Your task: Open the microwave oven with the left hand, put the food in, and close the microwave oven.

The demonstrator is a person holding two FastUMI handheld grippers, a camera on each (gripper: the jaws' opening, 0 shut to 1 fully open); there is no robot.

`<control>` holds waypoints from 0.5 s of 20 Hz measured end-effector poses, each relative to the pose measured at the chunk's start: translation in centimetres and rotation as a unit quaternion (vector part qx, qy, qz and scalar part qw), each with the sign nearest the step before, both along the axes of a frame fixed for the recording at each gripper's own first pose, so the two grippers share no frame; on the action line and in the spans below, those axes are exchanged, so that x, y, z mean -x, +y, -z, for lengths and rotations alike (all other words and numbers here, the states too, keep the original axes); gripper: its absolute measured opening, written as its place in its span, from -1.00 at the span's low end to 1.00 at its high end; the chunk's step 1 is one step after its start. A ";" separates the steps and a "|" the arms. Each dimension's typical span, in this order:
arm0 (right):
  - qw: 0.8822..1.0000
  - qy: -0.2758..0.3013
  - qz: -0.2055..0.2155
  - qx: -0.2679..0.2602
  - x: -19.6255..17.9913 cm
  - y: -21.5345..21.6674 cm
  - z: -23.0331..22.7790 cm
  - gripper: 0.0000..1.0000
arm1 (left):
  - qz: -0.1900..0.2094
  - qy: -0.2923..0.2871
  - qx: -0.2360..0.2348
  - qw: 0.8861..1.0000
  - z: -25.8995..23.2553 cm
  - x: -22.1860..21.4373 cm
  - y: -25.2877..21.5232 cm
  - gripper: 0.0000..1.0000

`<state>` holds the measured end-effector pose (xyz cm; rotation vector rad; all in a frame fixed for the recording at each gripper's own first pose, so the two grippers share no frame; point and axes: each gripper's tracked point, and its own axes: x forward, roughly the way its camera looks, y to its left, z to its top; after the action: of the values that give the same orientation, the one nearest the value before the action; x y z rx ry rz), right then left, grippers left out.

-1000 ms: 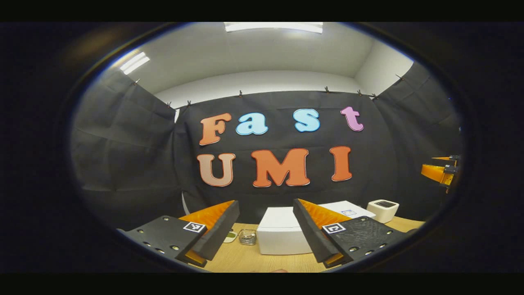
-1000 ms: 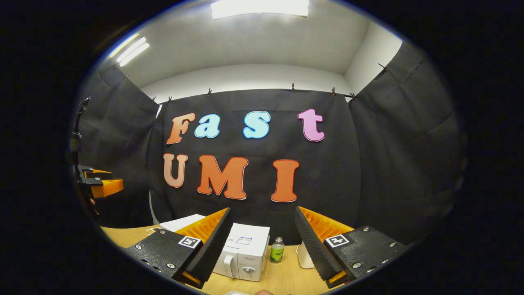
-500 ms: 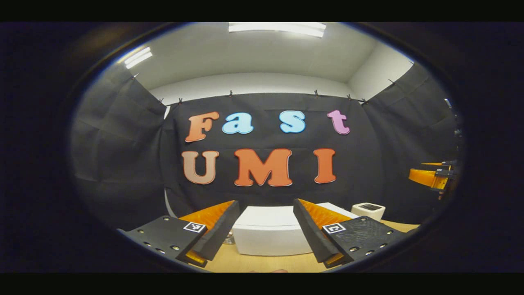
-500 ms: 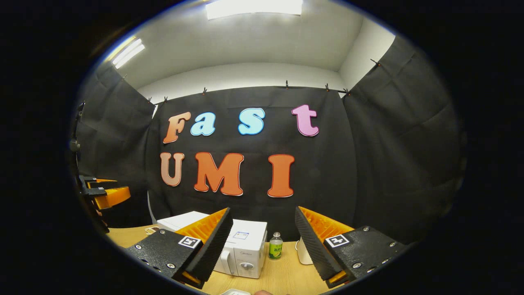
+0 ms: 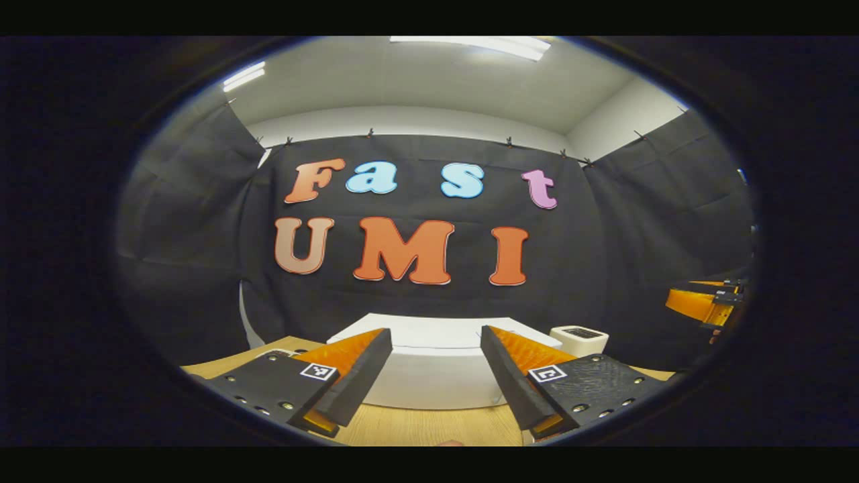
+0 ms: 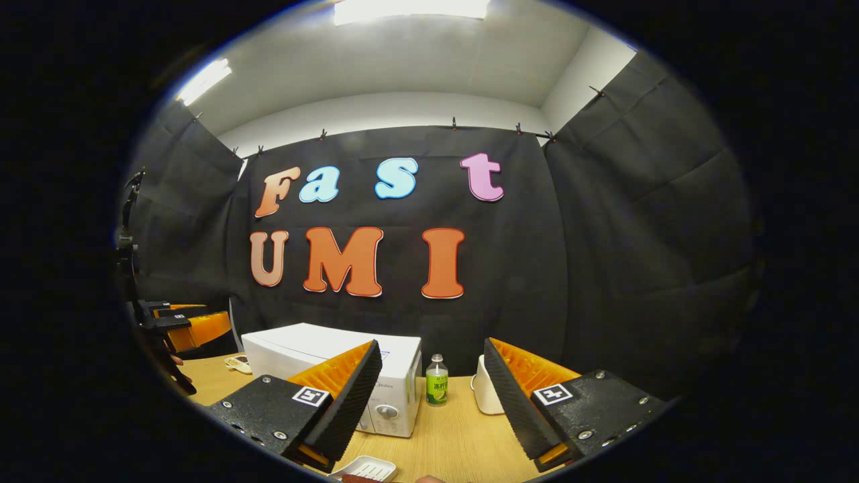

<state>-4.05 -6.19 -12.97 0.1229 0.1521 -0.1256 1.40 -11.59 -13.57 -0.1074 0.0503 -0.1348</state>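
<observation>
Both grippers spread wide, holding nothing.
The left gripper [image 5: 429, 382] and right gripper [image 6: 429, 396] hover above the table [image 6: 456, 443]; the white microwave [image 6: 335, 362] stands closed ahead, a bottle [image 6: 436, 380] just beside it.

White microwave [image 6: 315, 349] apparently closed, upright.

Bright ceiling light panels [image 6: 411, 8] glare overhead and light the booth evenly, the left gripper view looks softer and dimmer, and fisheye distortion bends both views toward their darkened edges.
</observation>
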 end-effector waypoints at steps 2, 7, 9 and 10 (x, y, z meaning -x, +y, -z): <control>1.000 0.003 0.003 -0.003 0.6 -0.4 1.1 0.90 | 0.006 0.005 0.001 1.000 1.7 -0.3 -1.0 0.75; 1.000 0.018 0.016 0.001 2.3 -1.5 5.2 0.90 | 0.020 0.038 -0.005 0.999 7.4 -1.4 -4.1 0.75; 0.999 0.028 0.016 0.003 3.2 -1.5 6.7 0.90 | 0.038 0.062 0.002 0.997 10.4 -1.7 -6.4 0.76; 0.999 0.034 0.018 0.003 3.5 -1.6 7.4 0.90 | 0.046 0.071 0.002 0.996 11.5 -2.0 -7.3 0.76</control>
<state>-7.57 -7.81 -20.40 0.1153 0.2164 -0.1661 3.35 -18.88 -25.09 -0.1195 0.1962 -0.2192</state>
